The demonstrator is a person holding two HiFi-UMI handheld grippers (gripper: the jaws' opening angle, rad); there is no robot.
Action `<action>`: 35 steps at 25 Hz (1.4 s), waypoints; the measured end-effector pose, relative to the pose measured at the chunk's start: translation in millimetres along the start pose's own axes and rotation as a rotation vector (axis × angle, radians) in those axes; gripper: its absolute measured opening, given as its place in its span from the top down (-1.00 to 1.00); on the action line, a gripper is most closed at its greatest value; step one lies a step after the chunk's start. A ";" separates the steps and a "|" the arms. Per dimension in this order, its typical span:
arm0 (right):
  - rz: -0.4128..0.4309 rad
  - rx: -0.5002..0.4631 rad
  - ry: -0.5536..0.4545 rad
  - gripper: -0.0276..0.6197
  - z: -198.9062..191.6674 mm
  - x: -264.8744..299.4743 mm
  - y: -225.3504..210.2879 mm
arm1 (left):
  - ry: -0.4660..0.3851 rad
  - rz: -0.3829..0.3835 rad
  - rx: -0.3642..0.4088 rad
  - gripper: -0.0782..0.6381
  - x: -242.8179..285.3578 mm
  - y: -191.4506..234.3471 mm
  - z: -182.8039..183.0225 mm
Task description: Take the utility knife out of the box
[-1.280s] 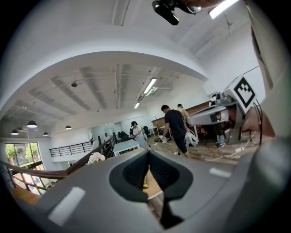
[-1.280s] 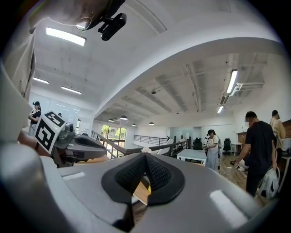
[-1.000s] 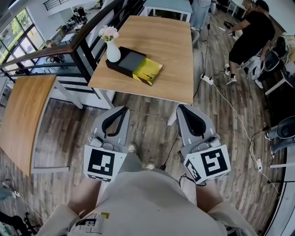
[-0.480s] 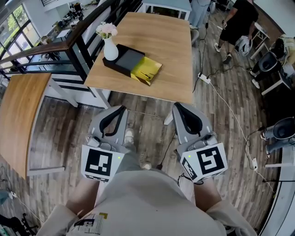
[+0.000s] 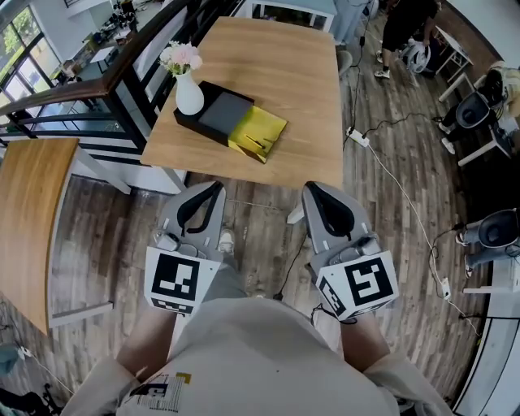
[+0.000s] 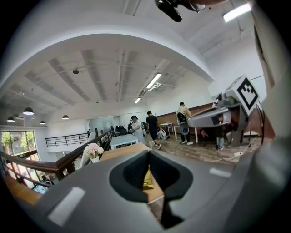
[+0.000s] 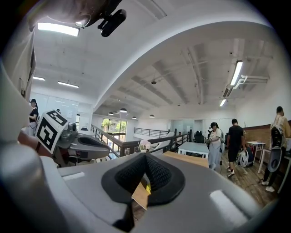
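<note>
A black box (image 5: 218, 114) lies on the wooden table (image 5: 284, 73), with a yellow inner part (image 5: 258, 130) slid out of its near end. I cannot make out the utility knife itself. Both grippers hang over the floor short of the table's near edge, pointing at it. My left gripper (image 5: 213, 188) is shut and holds nothing. My right gripper (image 5: 313, 188) is likewise shut and bare. In the left gripper view the yellow part (image 6: 146, 180) shows just past my left gripper (image 6: 148, 154). In the right gripper view my right gripper (image 7: 145, 157) points at the table corner (image 7: 141, 195).
A white vase (image 5: 188, 96) with pink flowers stands against the box's far left side. A dark railing (image 5: 122, 73) runs left of the table, and a second wooden table (image 5: 32, 211) lies further left. Cables and a power strip (image 5: 357, 136) lie on the floor at right, where a person (image 5: 402, 24) stands.
Both grippers have moved forward toward the table, which now lies nearer and lower in the head view. The person at back right has walked further away. Both grippers stay shut.
</note>
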State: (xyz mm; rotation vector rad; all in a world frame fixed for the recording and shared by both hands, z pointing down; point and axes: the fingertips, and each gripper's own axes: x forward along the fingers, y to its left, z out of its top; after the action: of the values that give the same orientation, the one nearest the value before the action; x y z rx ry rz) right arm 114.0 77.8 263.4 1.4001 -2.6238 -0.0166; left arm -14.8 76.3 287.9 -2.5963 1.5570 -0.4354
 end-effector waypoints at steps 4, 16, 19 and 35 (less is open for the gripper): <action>-0.005 0.007 0.007 0.91 9.7 44.8 -12.8 | -0.005 -0.015 -0.031 0.77 34.2 33.0 8.4; -0.057 0.008 0.046 0.91 23.0 162.6 -43.3 | -0.023 -0.060 -0.011 0.77 121.5 127.9 11.4; -0.067 0.001 0.055 0.91 28.1 189.6 -46.9 | -0.038 -0.080 -0.014 0.78 139.2 147.8 16.0; -0.018 0.110 0.095 0.91 31.5 297.3 -47.6 | -0.060 -0.152 -0.054 0.77 208.2 216.5 3.5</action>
State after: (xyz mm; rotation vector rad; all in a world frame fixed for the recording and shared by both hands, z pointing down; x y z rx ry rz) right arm -14.0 -196.6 270.4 1.4218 -2.5693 0.1896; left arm -105.9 -209.8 279.5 -2.7527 1.3776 -0.3282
